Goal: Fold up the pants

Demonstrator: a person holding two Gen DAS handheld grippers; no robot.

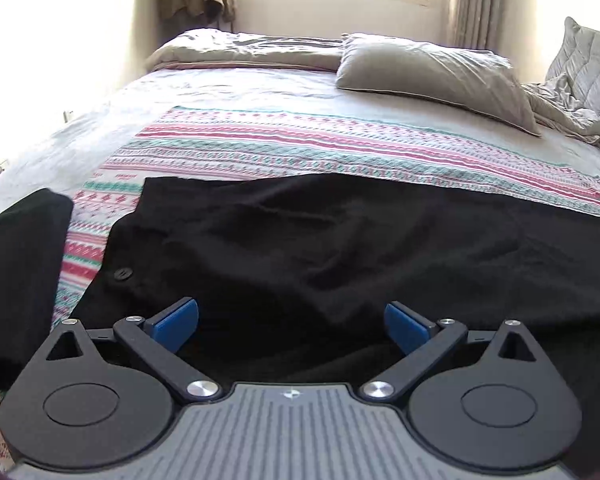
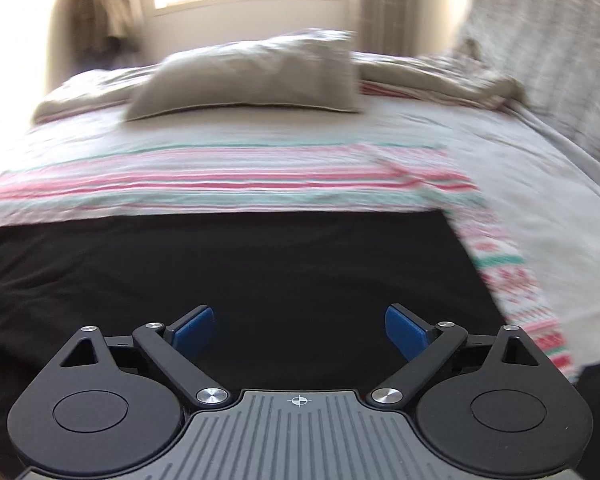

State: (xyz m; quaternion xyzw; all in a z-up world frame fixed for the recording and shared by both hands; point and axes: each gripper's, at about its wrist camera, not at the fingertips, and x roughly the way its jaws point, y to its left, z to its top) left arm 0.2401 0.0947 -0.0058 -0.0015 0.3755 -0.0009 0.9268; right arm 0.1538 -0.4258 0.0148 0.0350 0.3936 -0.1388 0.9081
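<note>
Jaws spread wide above black pants (image 1: pixel 300 240).

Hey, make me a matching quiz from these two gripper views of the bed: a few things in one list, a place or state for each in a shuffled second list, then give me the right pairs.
Things:
1. black pants
2. grey pillow
3. left gripper
4. button

Places or states:
A. open, holding nothing
B. lying at the far side of the bed, under the window
C. spread across the striped blanket
D. on the pants' left end, near the waistband

Pairs: 1-C, 2-B, 3-A, 4-D
</note>
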